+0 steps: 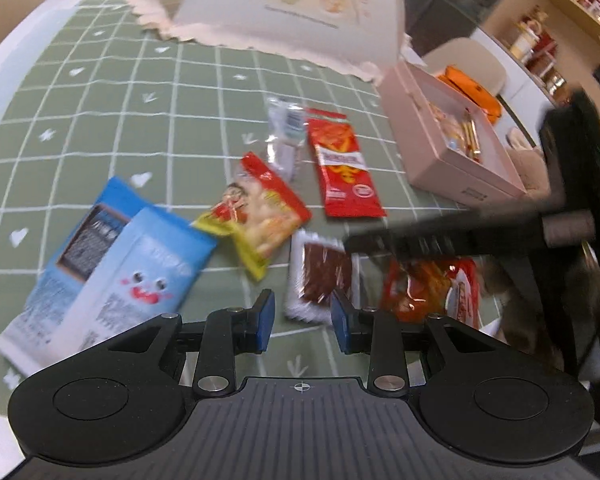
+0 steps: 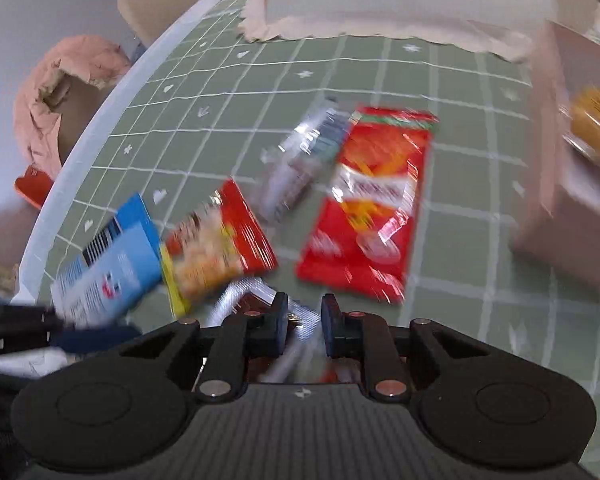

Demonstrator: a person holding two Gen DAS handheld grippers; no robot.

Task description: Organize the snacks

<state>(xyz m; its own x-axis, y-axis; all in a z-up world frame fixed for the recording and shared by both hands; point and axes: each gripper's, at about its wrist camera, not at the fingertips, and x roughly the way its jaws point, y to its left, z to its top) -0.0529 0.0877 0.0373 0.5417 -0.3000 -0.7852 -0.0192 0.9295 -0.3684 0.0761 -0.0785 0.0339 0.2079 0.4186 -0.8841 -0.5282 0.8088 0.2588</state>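
While both views are motion-blurred, the layout reads clearly enough: loose snack packets lie scattered on the green grid-patterned tablecloth (image 1: 100, 120), and the open pale pink cardboard box (image 1: 452, 160), already holding a few items, stands at the right.

Left gripper (image 1: 302, 320): blue-padded fingers parted to a moderate gap, nothing between them, hovering just short of the white-edged clear pouch of dark red dried meat (image 1: 320, 276).

Right gripper (image 2: 304, 326): black fingers narrowly apart; a silvery crinkled wrapper (image 2: 240, 300) lies under and between them, but blur hides whether they pinch it, so I cannot tell.

Other packets:
- long red foil sachet (image 1: 346, 168)
- small clear plastic packet (image 1: 286, 132), touching the sachet's far end
- red-and-yellow crisp bag (image 1: 260, 216)
- two light blue flat packs (image 1: 112, 264), overlapping

Handling judgement: all are light, thin and soft, with slick film that may slide or crumple. Flat pouches offer little height; best taken at a sealed edge or raised corner, not the fragile filled middle.
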